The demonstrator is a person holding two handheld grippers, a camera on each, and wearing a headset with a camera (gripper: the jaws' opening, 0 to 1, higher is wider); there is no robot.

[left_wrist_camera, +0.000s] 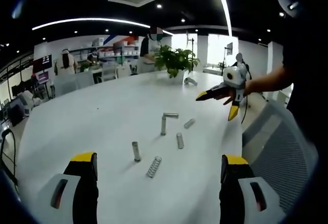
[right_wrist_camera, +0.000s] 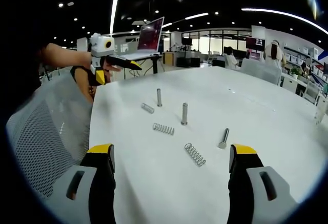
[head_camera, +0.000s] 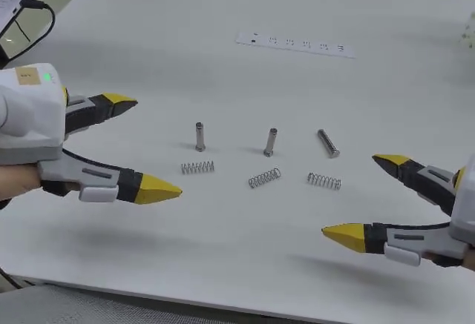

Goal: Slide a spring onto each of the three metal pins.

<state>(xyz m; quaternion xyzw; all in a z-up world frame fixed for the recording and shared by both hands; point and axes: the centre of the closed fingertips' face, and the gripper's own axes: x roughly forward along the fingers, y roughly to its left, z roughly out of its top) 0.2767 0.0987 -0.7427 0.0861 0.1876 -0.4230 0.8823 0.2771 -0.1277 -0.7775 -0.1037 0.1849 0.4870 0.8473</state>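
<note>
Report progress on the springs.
Done: nothing; left pin and middle pin, upright, and right pin, lying flat, are all bare. In hand: nothing; left claw and right claw are open, empty. To do: left spring, middle spring and right spring lie loose before them.

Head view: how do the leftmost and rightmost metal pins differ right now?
The leftmost pin stands upright on the table, while the rightmost pin lies on its side. The leftmost pin is nearer the left gripper, the rightmost pin nearer the right gripper. Both are bare metal, with nothing slid onto them.
</note>
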